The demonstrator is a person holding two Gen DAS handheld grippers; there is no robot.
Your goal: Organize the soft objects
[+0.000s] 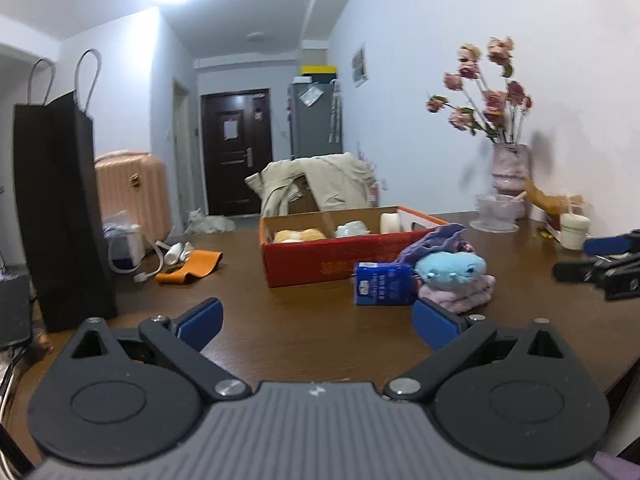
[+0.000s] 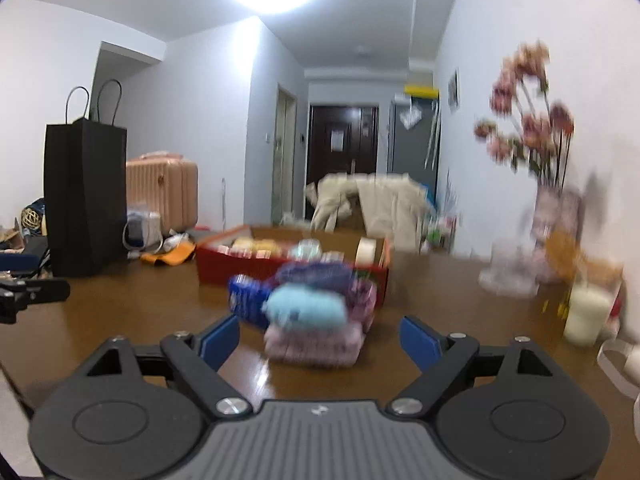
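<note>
1. Both the left gripper (image 1: pixel 316 324) and right gripper (image 2: pixel 320 340) stand wide, holding nothing.
2. A fuzzy blue plush (image 1: pixel 450 270) tops folded pink cloth (image 1: pixel 460 294), in front of the red cardboard box (image 1: pixel 320 264).
3. The right view blurs the pile.

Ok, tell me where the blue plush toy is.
The blue plush toy lies on the pink folded towel in front of the red box, right of the blue carton, centre-right in the left wrist view.
</note>
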